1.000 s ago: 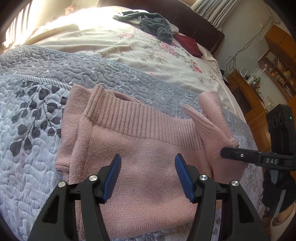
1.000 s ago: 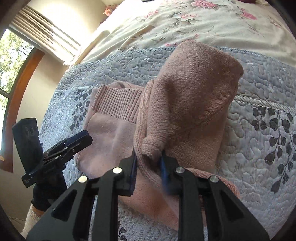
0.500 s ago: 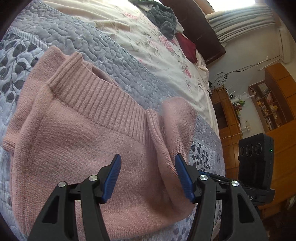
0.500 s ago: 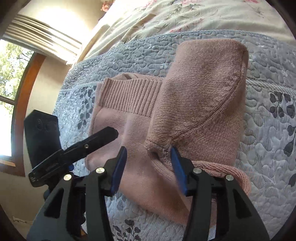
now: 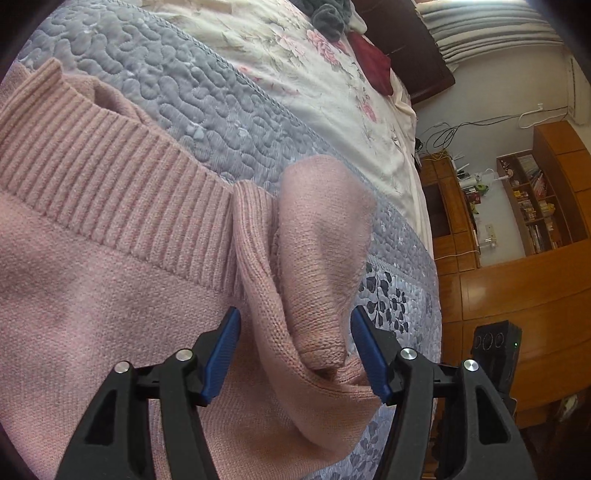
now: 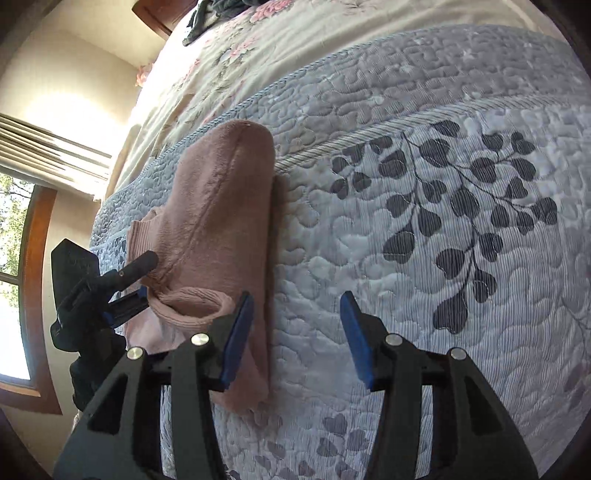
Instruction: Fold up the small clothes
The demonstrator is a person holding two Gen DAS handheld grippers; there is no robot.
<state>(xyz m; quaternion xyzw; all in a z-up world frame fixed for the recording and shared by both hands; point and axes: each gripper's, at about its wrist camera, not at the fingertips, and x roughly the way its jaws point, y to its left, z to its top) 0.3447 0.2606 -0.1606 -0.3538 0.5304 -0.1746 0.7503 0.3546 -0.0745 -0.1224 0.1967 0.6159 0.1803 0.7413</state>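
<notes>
The pink knit sweater [image 5: 110, 295] lay flat on the bed's grey quilted coverlet [image 5: 207, 96], ribbed collar toward the headboard. Its one sleeve [image 5: 317, 251] was doubled back over the body, a soft hump whose cuff opening [image 6: 192, 306] gaped toward the cameras.

The left tool [image 5: 295, 354] stood wide, its blue pads either side of the sleeve's lower end and holding nothing. In the right wrist view one finger of it appeared to press against the sleeve near the cuff. The right tool [image 6: 297, 336] was also spread wide and empty, hovering over bare quilt just beside the sweater's outer edge [image 6: 255, 369].

The step in hand looked like settling that sleeve fold. To do it well, the left tool would need to take the cuff and sleeve end together, both layers, then draw them inward until the sleeve lay flat along the body rather than puffed up. The knit was thick and springy, so a shallow pinch would probably slip off one layer. The right tool seemed best used to pin the outer edge so the body did not drag across the quilt. Pulling hard would likely skew the collar line.

Other clothes [image 5: 328, 14] lay heaped far up the bed, well apart.
</notes>
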